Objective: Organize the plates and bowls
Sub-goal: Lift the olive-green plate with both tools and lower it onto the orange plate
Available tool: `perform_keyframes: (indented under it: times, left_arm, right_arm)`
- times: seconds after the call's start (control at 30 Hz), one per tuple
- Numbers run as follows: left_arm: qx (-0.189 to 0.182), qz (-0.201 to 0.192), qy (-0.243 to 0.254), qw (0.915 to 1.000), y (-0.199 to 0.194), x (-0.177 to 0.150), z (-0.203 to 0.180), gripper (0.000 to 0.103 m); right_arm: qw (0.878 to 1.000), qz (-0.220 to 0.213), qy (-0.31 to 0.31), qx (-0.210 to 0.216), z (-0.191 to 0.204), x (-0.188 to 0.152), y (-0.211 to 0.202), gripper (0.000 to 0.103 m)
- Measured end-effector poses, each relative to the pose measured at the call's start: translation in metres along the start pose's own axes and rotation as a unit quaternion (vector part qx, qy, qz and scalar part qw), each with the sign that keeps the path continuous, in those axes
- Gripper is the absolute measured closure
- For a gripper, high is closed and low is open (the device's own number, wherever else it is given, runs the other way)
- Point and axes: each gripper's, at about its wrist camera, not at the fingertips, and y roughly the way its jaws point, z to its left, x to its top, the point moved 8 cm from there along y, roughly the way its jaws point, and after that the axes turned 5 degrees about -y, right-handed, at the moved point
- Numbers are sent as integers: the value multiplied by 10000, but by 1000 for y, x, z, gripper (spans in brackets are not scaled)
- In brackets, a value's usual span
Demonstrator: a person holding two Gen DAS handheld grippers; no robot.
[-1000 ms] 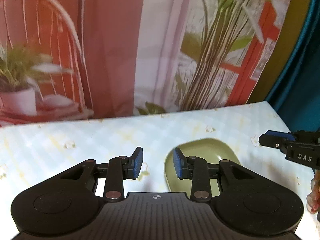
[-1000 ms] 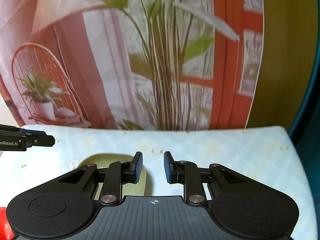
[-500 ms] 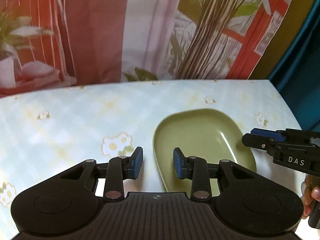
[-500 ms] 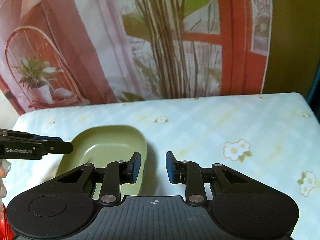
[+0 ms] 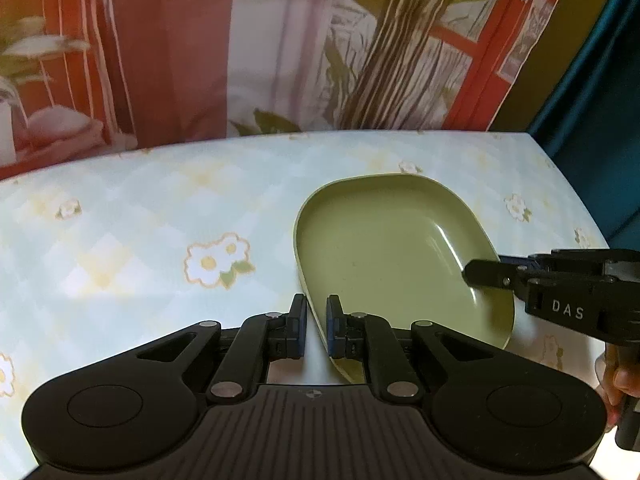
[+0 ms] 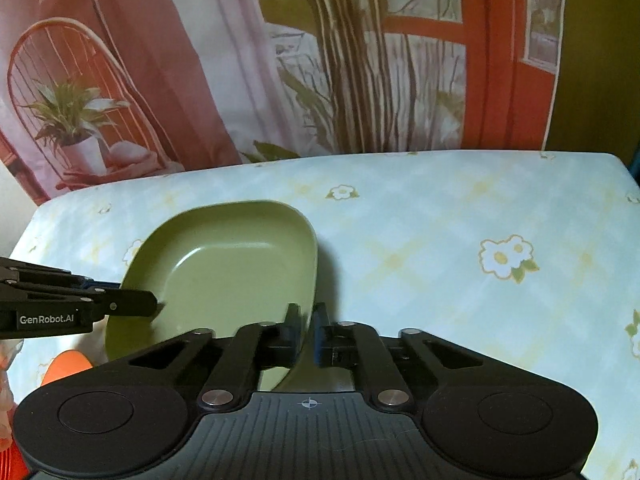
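"das" on right gripper (image 5: 480, 272) – "genrobot.ai" on left gripper (image 6: 148, 304).

At lower centre the left hand-held gripper (image 5: 316, 326) is clamping the near rim of the green dish (image 5: 392, 248); the right hand-held gripper (image 5: 476, 274) is gripping its right rim.

A table (image 5: 140, 216) spreads across the lower half of both views, covered in a pale blue-and-yellow checked cloth printed with white daisies. Behind it, from nine to one o'clock, hangs a printed backdrop (image 6: 208, 60): pink drapes, a wicker chair holding a potted plant, tall striped stems and an orange-red window frame. At two o'clock an olive wall (image 6: 592, 60) shows, then a dark teal curtain (image 5: 592, 100). The light is soft and warm.
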Motion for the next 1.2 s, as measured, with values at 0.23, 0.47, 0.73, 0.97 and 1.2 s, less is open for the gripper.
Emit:
perform_keyframes:
  times: [0.23, 0.47, 0.73, 0.97, 1.2]
  left_arm:
    - [-22, -414, 51, 9991, -25, 22, -7, 93]
    - [21, -534, 260, 9982, -57, 18, -12, 92]
    - [-74, -550, 368, 9978, -92, -8, -11, 92]
    - [-129, -539, 505, 9972, -112, -32, -7, 92]
    - [-191, -497, 515, 9973, -121, -51, 2, 92]
  right_arm:
    - [9997, -258, 41, 31, 5, 14, -18, 97]
    - [9987, -477, 86, 129, 18, 21, -52, 97]
    - [9982, -555, -97, 206, 46, 10, -91, 96]
    - [9983, -504, -195, 197, 66, -10, -114, 96]
    - [9985, -430, -265, 202, 83, -31, -127, 94]
